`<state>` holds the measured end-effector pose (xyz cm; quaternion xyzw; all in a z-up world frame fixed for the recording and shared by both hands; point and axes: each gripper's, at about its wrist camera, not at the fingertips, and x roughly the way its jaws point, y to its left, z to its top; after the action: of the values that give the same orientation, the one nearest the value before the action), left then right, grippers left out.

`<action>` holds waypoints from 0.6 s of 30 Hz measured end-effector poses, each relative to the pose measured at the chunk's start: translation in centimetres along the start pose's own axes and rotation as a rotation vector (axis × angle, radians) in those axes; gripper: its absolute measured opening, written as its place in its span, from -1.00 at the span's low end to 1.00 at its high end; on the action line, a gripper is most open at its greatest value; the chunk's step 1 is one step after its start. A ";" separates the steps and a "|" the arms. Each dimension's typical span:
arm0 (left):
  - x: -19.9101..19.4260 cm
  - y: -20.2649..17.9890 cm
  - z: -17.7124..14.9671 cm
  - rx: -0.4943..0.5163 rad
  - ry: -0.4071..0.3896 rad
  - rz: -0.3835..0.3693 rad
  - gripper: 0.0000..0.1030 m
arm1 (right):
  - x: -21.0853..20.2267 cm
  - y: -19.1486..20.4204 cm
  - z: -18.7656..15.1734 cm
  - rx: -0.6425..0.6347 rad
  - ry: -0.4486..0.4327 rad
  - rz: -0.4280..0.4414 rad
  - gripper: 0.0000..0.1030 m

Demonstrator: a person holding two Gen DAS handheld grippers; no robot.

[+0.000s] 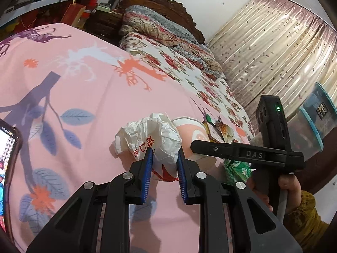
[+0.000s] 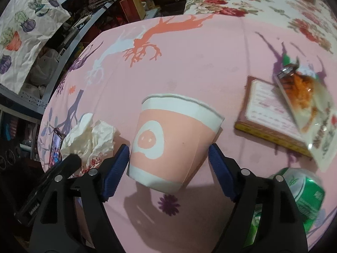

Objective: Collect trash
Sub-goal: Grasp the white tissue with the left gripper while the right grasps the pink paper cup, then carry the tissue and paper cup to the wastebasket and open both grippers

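Observation:
A crumpled white plastic bag with red print (image 1: 151, 139) lies on the pink bedsheet (image 1: 84, 97). My left gripper (image 1: 164, 154) is shut on the bag's near end, the blue pads pinching it. A pink and white paper cup (image 2: 172, 139) stands tilted between my right gripper's (image 2: 168, 158) blue pads, which touch its sides; it looks lifted, casting a shadow on the sheet. The cup also shows behind the bag in the left wrist view (image 1: 195, 132). The bag shows at the left in the right wrist view (image 2: 88, 139).
A green can (image 2: 303, 191) lies at the lower right. A snack packet (image 2: 305, 97) rests on a small book (image 2: 271, 118). A phone (image 1: 8, 168) lies at the left. A clear bin with a blue rim (image 1: 316, 126) stands right of the bed.

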<state>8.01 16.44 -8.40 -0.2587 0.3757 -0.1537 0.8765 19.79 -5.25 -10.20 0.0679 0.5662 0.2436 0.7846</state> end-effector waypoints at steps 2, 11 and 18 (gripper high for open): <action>-0.1 0.0 -0.1 0.001 -0.001 0.001 -0.61 | 0.8 0.3 -0.2 0.012 0.007 0.012 0.54; -1.0 -0.4 -0.5 0.006 0.000 0.005 -0.61 | -0.7 2.5 -1.8 -0.121 -0.109 -0.024 0.35; -2.2 -2.1 -0.2 0.032 -0.023 -0.005 -0.61 | -6.6 1.9 -4.6 -0.112 -0.259 0.057 0.35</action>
<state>6.23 15.69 -6.03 -0.2472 0.3623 -0.1589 0.8845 13.43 -7.36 -5.41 0.0711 0.4434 0.2860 0.8465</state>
